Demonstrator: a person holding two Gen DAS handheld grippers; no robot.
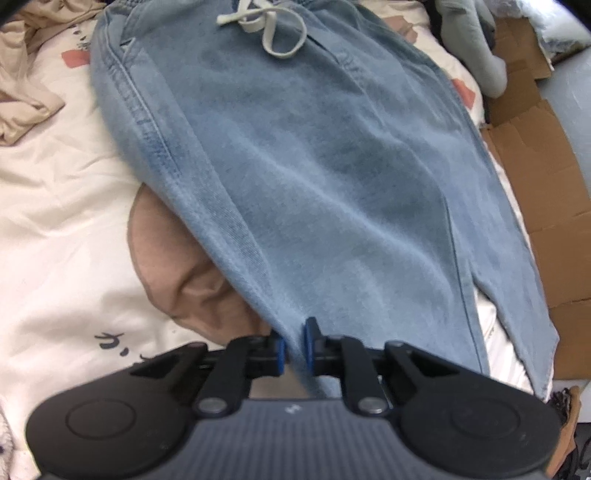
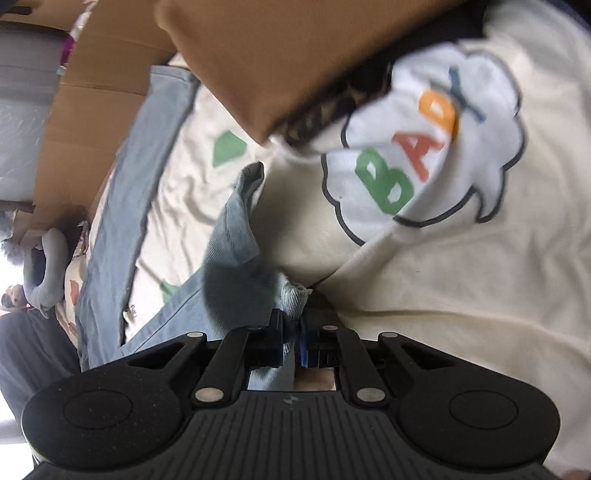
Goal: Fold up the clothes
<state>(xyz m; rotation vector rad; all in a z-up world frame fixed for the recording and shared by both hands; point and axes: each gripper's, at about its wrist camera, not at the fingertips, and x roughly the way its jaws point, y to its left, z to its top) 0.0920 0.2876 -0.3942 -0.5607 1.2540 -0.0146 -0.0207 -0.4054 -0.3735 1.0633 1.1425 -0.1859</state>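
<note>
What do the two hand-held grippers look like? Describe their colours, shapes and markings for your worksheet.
Both look alike. The left gripper has a black ribbed body with a small pale logo, two round black side discs, black linkage arms with silver rivets, and blue pads on its fingers. The right gripper shows the same build with a blue pad. No cables or sleeves show.

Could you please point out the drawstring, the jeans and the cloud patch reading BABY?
drawstring (image 1: 266, 23): left wrist view, on its knot.
jeans (image 1: 314, 158): left wrist view, mid-leg denim.
cloud patch (image 2: 476, 155): right wrist view, white area.
</note>
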